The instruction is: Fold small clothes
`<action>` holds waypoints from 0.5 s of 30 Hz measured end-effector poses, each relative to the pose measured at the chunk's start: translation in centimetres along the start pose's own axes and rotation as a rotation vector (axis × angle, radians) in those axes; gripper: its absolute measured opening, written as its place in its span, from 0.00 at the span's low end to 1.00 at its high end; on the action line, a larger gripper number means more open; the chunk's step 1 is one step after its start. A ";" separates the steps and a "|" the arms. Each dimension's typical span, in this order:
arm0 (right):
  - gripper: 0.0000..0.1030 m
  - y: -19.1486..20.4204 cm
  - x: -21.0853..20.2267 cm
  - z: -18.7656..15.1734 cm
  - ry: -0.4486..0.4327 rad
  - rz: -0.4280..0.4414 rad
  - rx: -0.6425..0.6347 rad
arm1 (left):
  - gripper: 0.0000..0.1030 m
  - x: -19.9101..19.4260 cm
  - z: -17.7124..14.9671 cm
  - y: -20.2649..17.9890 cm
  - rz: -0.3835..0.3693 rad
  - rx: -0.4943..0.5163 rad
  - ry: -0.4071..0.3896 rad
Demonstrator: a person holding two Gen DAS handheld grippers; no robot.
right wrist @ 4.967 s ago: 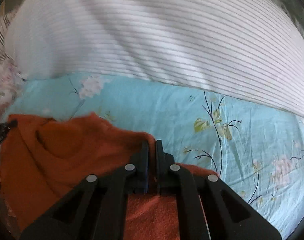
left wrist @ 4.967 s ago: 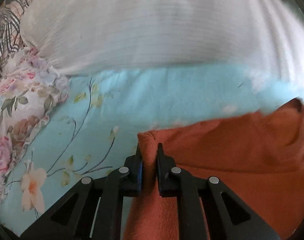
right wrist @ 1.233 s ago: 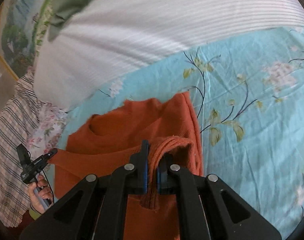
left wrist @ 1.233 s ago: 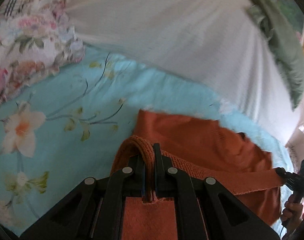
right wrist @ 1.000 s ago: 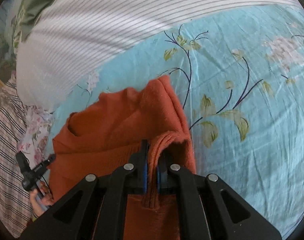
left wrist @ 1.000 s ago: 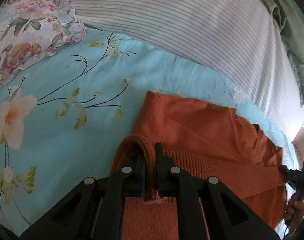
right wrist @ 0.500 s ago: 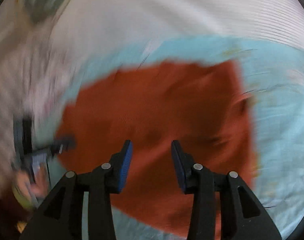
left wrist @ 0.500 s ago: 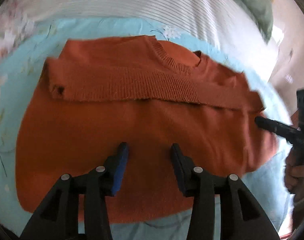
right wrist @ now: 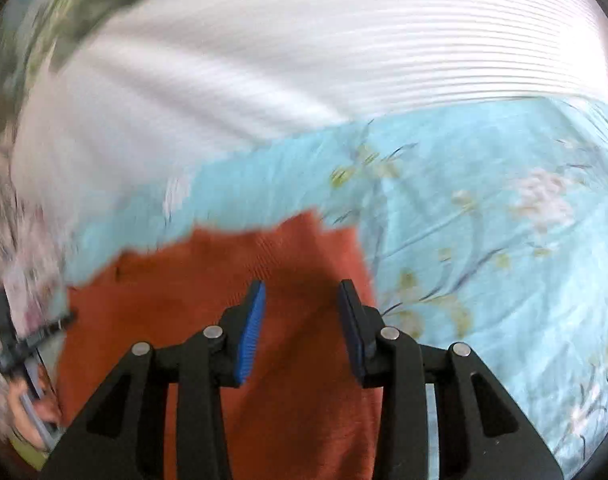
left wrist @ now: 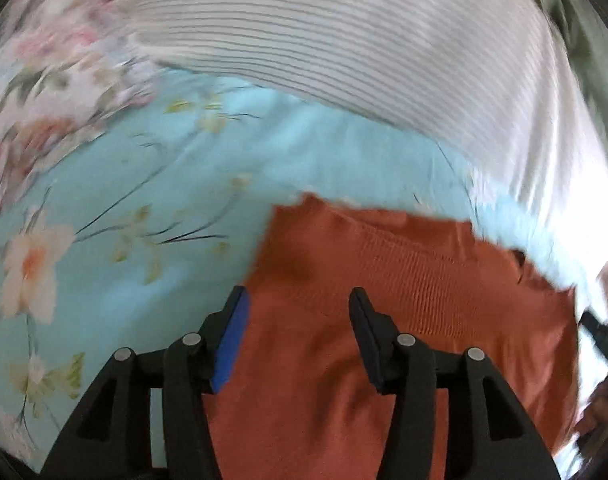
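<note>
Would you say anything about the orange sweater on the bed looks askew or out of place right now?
Nothing stands out. The orange sweater lies fairly flat on the blue floral sheet, with both the left gripper and right gripper open above it.

We hold our left tongs (left wrist: pixel 297 300) with the jaws spread wide, nothing between the blue pads (left wrist: pixel 229 344). Our right tongs (right wrist: pixel 301 294) are likewise parted and grip nothing. In the right wrist view our left hand (right wrist: pixel 25 416) shows at the lower left edge, blurred.
</note>
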State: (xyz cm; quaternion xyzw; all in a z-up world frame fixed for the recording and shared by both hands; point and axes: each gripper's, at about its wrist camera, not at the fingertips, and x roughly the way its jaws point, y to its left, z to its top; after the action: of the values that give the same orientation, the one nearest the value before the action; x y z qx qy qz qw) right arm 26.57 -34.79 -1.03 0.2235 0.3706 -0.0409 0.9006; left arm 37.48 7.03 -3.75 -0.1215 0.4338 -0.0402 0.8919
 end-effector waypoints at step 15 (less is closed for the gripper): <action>0.39 2.2 -7.0 -12.3 0.055 0.213 0.073 | 0.58 -10.7 -16.4 1.1 -0.223 -0.149 0.073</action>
State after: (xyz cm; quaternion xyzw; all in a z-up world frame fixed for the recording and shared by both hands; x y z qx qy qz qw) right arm 14.04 -28.12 -3.10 0.2955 0.3675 0.0478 0.8805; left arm 17.96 7.01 -5.64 -0.2330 0.4517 -0.1110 0.8540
